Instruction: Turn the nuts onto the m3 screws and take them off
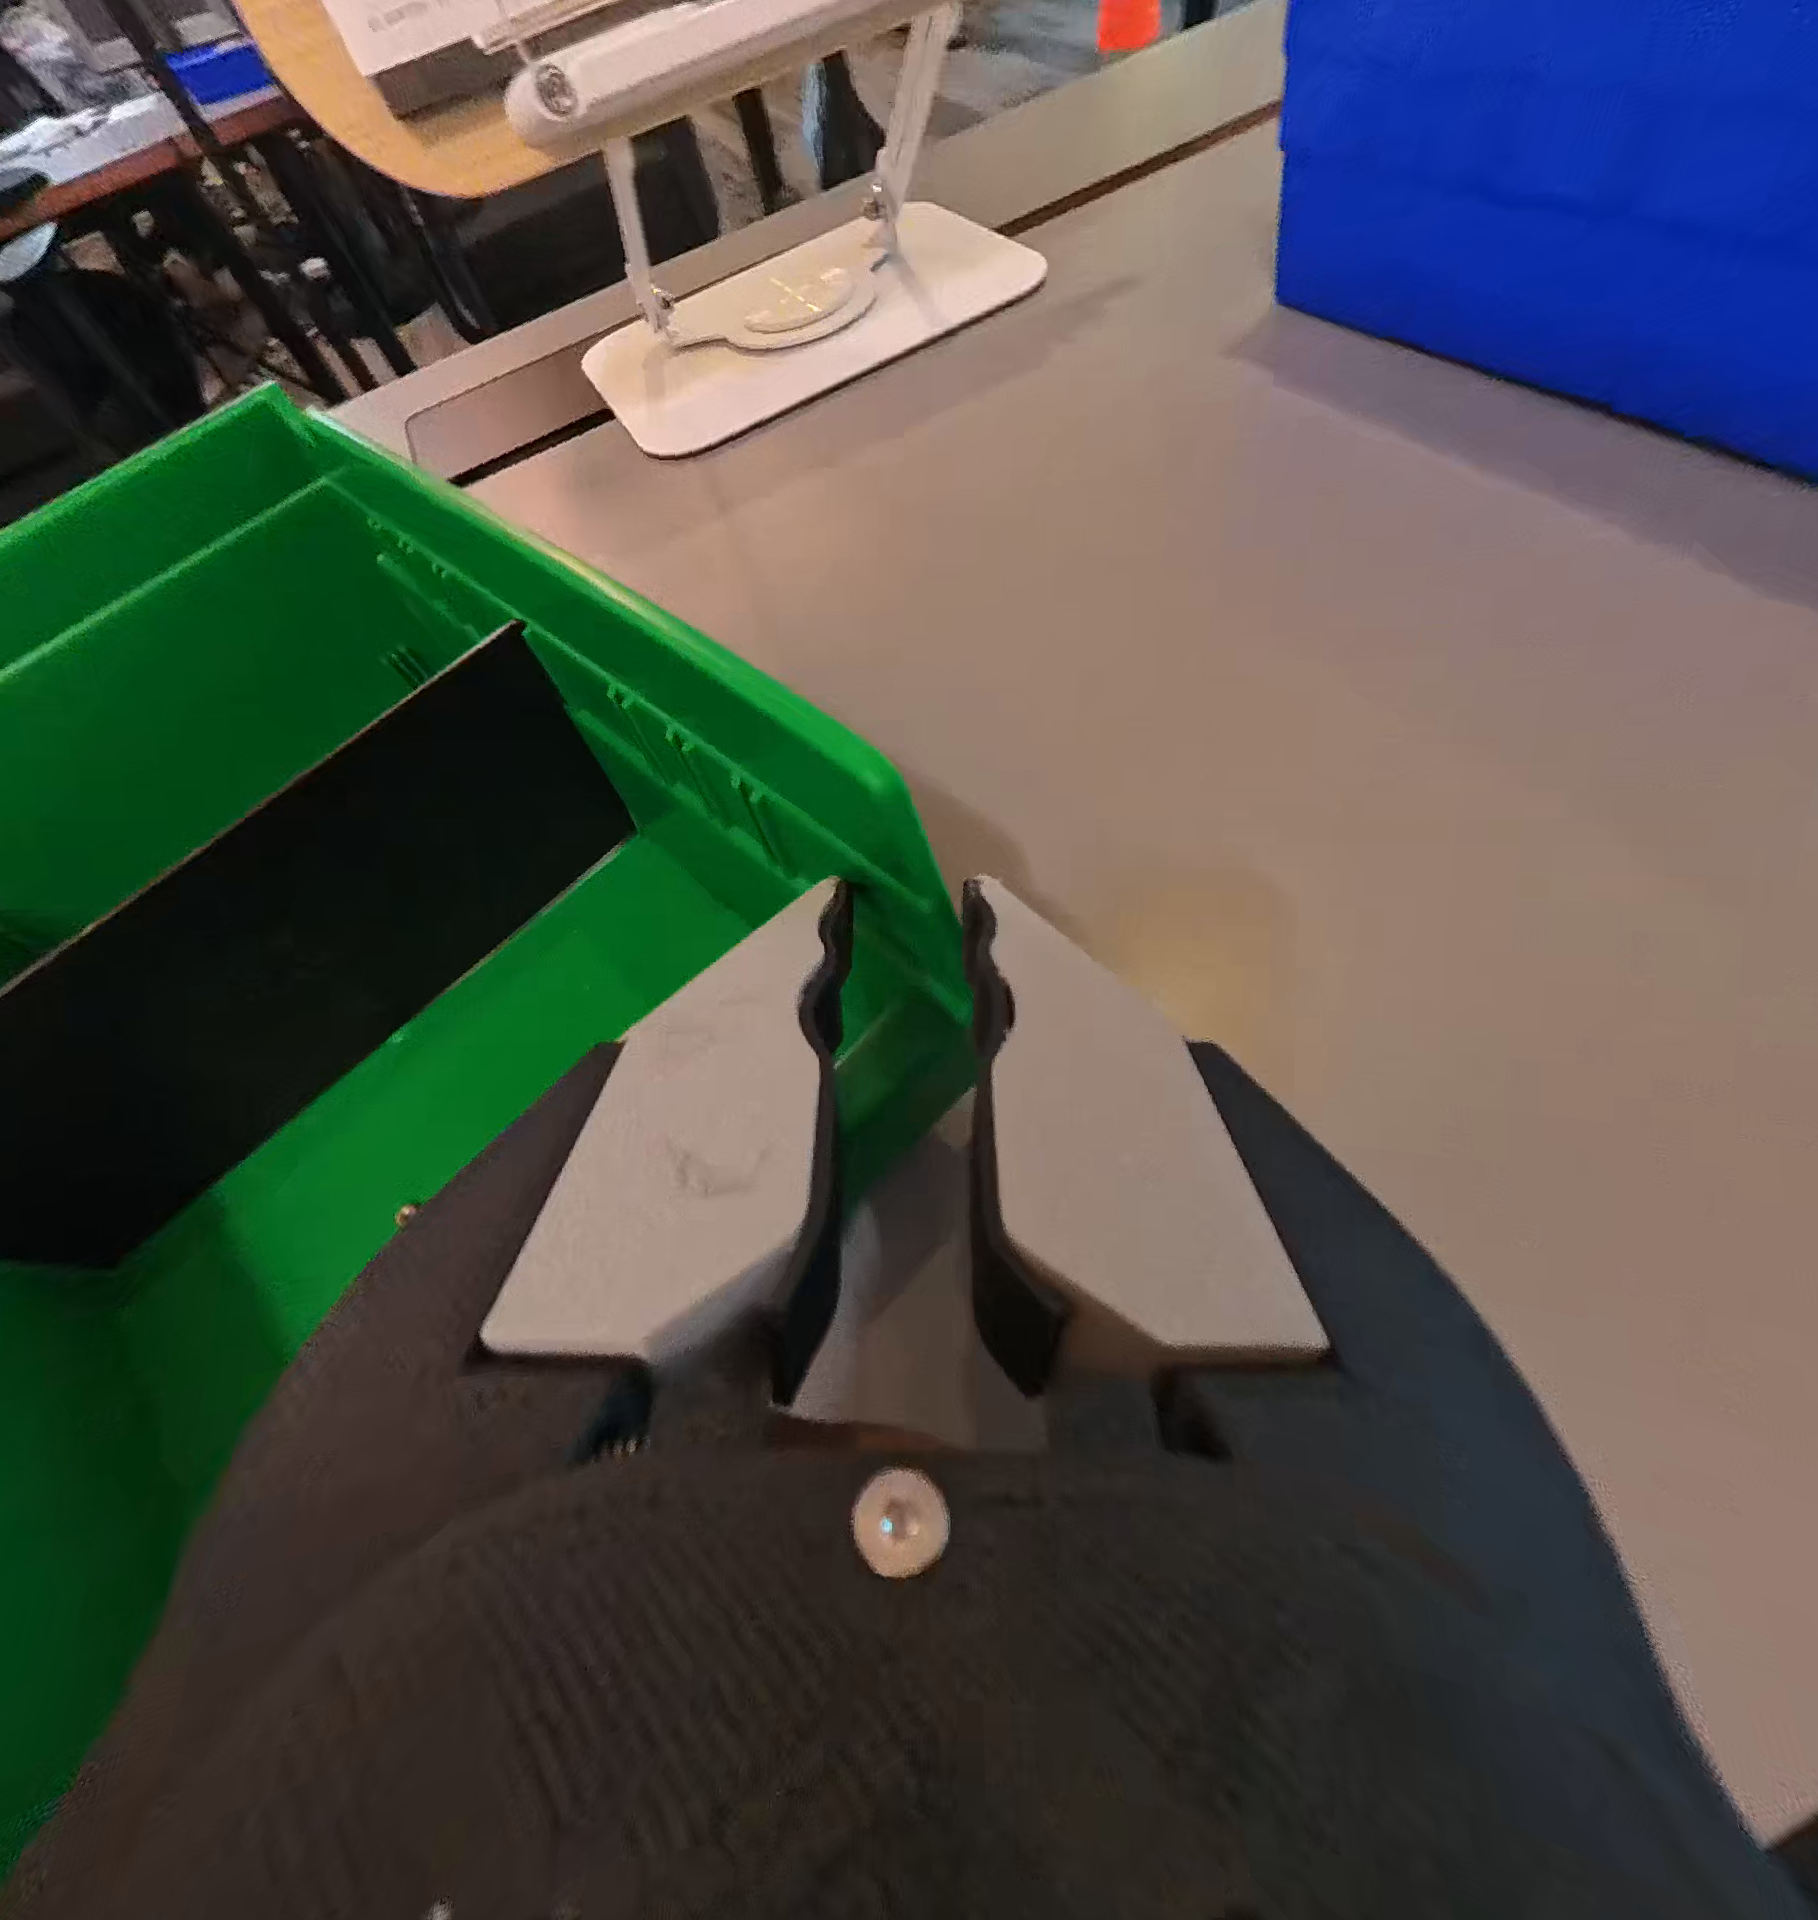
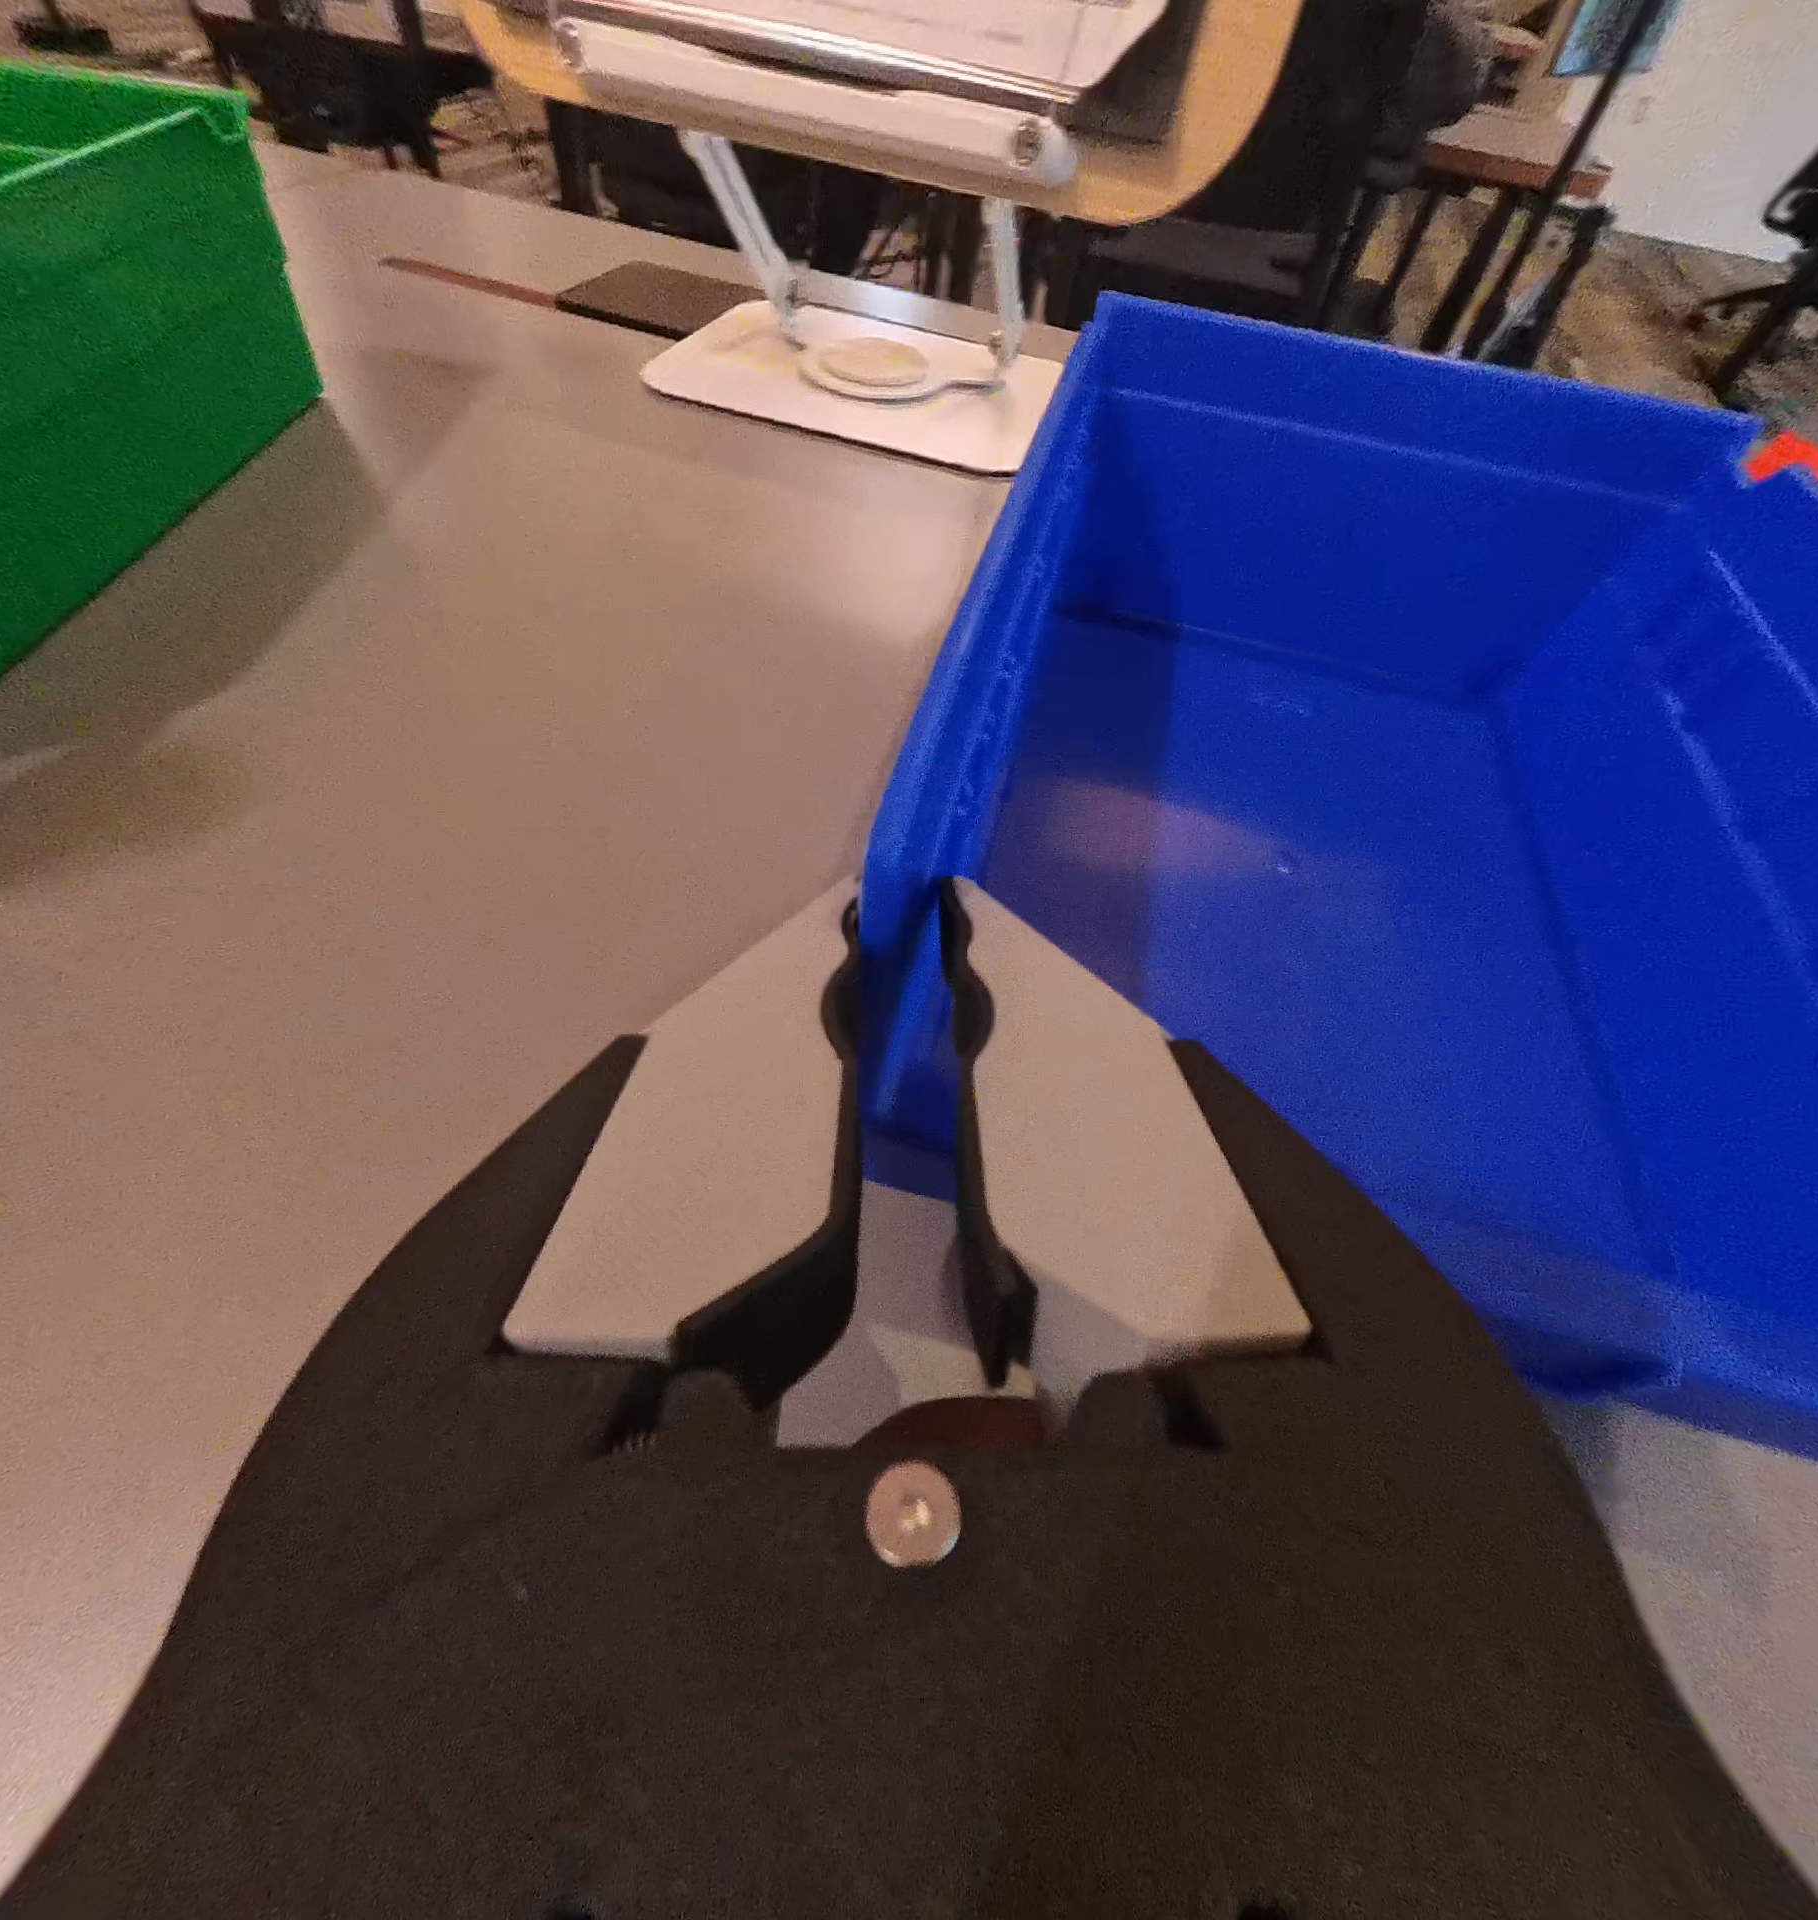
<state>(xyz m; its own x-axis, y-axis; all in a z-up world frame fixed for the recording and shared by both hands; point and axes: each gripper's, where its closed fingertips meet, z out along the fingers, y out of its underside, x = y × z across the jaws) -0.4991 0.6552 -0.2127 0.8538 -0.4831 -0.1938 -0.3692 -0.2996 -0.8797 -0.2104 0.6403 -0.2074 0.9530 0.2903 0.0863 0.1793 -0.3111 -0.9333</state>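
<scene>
Nuts, screws: none discernible | green bin [image 1: 261, 644]: black divider [image 1: 292, 935] | blue bin [image 2: 1404, 727]: bare | both jaws narrowly parted, empty

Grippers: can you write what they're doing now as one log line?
left gripper: open, empty, over green bin rim | right gripper: open, empty, over blue bin wall | nuts, screws: not seen

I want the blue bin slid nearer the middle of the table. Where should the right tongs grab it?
Grip the blue bin by its near left wall, coming down from above. That rim is a thin upright edge, open on top, and the right tongs, slightly open, are already lined up with its corner.
</scene>
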